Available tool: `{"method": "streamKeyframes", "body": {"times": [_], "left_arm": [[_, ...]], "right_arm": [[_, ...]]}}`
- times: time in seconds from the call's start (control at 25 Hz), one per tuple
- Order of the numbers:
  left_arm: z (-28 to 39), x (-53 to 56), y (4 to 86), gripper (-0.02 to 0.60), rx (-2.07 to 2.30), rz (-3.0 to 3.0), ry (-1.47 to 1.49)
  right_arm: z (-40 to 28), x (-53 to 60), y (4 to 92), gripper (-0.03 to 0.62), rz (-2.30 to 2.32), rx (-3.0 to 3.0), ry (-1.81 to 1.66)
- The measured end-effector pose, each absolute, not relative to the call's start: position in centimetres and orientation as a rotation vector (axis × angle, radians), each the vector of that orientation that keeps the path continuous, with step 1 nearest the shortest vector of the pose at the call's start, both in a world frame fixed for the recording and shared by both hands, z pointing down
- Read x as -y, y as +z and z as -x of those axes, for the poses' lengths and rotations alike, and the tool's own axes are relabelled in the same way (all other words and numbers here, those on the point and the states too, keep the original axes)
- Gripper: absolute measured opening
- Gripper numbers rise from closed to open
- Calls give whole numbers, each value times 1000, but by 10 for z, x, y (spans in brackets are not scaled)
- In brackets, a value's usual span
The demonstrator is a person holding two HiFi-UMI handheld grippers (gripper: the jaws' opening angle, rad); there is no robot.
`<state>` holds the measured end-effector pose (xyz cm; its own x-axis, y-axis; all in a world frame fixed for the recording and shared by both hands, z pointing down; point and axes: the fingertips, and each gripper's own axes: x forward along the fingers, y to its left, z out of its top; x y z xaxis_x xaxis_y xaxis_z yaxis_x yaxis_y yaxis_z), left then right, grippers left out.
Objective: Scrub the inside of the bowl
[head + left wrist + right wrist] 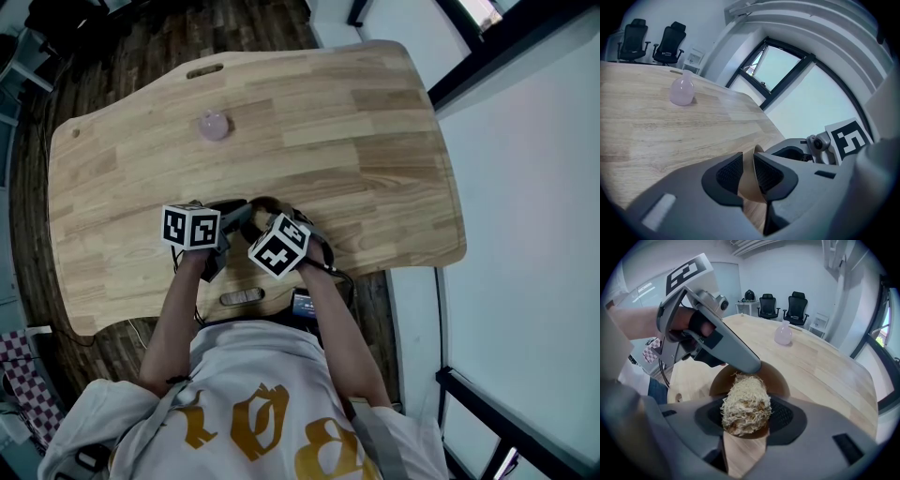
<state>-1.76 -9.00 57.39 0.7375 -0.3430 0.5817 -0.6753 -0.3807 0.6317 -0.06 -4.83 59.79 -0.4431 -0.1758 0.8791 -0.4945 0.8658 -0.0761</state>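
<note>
At the table's (375, 141) near edge, the left gripper (748, 163) pinches the brown bowl's (750, 188) rim between nearly closed jaws, while the right gripper (746, 422) clamps a fibrous scrubber (745, 401) inside the bowl.

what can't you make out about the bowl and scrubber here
Head view: the bowl is mostly hidden beneath the left gripper and right gripper.
Right gripper view: the scrubber covers the bowl's bottom.
Left gripper view: only a rim slice shows between the jaws; the rest is behind them.
</note>
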Motion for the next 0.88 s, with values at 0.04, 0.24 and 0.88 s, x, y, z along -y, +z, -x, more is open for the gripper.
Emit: {"method": "streamKeyframes", "body": {"times": [0.04, 0.24, 0.88], "left_arm": [[18, 90, 574, 61, 774, -1997, 448], [18, 91, 575, 61, 778, -1991, 453], [20, 89, 576, 61, 798, -2020, 500]], "right_arm": [[1, 47, 598, 193, -482, 2027, 400], [4, 41, 598, 194, -439, 2035, 476], [4, 23, 600, 193, -303, 2010, 619]]}}
